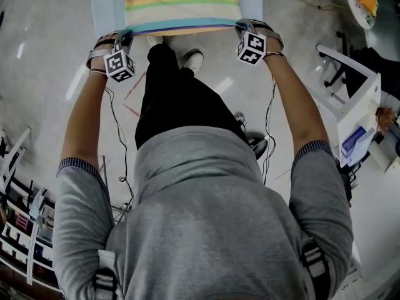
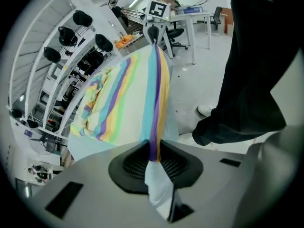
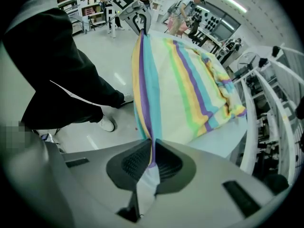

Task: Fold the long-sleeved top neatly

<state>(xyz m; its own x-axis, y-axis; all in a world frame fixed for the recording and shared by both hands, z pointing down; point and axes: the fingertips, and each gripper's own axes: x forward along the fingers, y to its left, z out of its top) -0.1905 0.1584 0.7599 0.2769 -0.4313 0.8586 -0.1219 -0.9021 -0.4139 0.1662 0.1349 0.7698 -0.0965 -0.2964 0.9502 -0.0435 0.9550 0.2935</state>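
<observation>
The long-sleeved top (image 1: 181, 5), striped in turquoise, purple, yellow and green, lies on a pale blue table (image 1: 103, 5) at the top of the head view. Its near hem is stretched between the two grippers at the table's front edge. My left gripper (image 1: 123, 40) is shut on the hem's left corner; in the left gripper view the cloth (image 2: 128, 99) runs pinched between the dark pads (image 2: 130, 163). My right gripper (image 1: 245, 25) is shut on the right corner, and the fabric (image 3: 185, 89) passes between its pads (image 3: 168, 163). Each gripper view shows the other gripper at the far end of the hem.
The person's black trousers (image 1: 175, 99) and white shoe (image 1: 192, 59) stand right in front of the table. A white desk with a blue box (image 1: 359, 124) is at the right, shelving (image 1: 19, 217) at the lower left. Racks (image 2: 71, 46) stand behind the table.
</observation>
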